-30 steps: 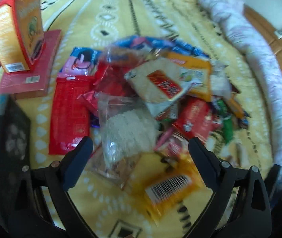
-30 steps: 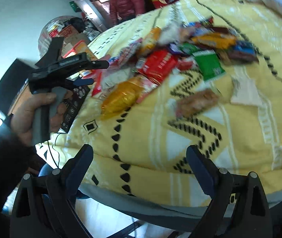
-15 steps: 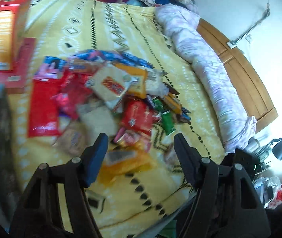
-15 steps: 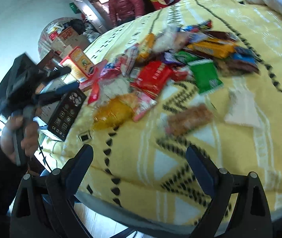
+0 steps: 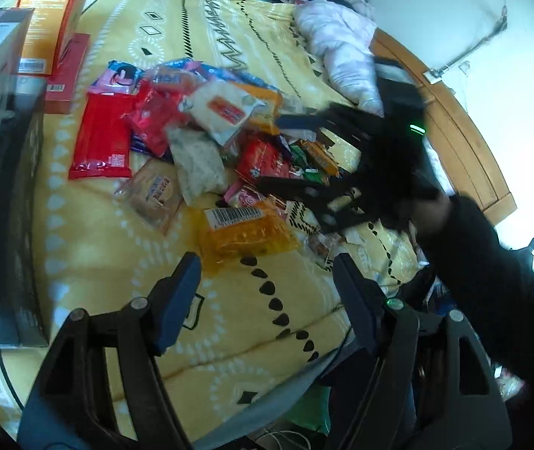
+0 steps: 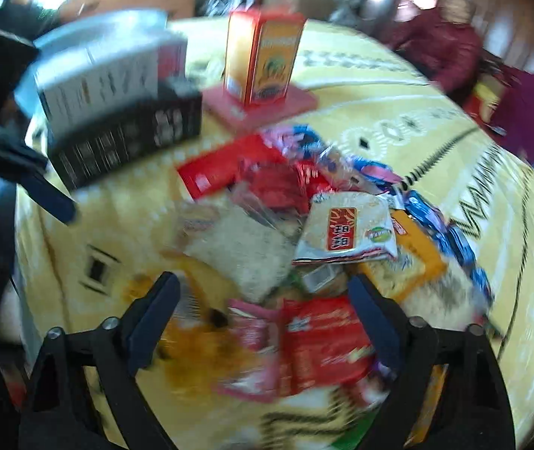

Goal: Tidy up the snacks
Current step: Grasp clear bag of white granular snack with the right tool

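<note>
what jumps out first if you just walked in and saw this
A jumbled heap of bright snack packets fills the middle of the yellow patterned bedspread. At the heap's near edge lies an orange bag with a barcode label. Behind the heap an orange carton stands upright on a flat red box, and the right tongs hang blurred over the heap's right side with nothing between them.

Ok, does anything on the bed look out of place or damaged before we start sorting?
Nothing looks torn or spilled. The snack packets lie in one overlapping heap on the yellow bedspread, unsorted. An orange carton stands upright on a flat red box, apart from the heap. The right view is too blurred for finer checks.
</note>
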Available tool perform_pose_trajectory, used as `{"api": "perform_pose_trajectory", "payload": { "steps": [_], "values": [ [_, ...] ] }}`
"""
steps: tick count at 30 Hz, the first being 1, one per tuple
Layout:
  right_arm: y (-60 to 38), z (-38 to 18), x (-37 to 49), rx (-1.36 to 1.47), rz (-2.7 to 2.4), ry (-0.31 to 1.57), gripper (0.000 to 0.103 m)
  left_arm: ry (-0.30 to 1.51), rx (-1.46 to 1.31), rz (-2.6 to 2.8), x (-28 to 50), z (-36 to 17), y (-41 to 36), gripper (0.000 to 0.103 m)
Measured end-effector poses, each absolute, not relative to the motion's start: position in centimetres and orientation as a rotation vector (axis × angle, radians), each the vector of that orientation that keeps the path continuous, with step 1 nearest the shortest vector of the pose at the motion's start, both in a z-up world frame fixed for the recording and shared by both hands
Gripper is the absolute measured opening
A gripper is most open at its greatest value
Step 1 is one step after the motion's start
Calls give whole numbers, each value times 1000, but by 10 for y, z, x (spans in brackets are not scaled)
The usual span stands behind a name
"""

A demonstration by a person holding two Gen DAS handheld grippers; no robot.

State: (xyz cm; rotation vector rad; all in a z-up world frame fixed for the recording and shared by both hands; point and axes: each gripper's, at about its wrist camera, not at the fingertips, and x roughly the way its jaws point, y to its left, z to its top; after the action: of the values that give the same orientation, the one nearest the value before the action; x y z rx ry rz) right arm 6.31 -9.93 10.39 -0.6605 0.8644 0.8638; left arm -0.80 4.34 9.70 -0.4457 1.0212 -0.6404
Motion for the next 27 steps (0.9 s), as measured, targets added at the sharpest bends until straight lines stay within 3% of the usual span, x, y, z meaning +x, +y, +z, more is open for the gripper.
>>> {"api": "perform_pose_trajectory", "payload": {
  "steps": [12, 15, 17, 18, 27],
  "values": [
    [-47, 44, 88, -961, 1061, 893, 90, 1069, -427, -729, -9, 80, 26, 76],
    [-49, 34, 101, -850, 1049, 949, 75, 1066, -420, -723, -12, 81, 26, 76],
    [-56, 40, 101, -762, 1032, 956, 58, 1060, -419, -719, -13, 82, 26, 76],
    [-61, 45, 102, -694, 1030, 973, 43, 1058, -417, -713, -13, 82, 25, 76],
    [-155, 139, 51, -186, 865, 823, 38, 1061, -306, -649, 0, 65, 0, 76]
  ]
}}
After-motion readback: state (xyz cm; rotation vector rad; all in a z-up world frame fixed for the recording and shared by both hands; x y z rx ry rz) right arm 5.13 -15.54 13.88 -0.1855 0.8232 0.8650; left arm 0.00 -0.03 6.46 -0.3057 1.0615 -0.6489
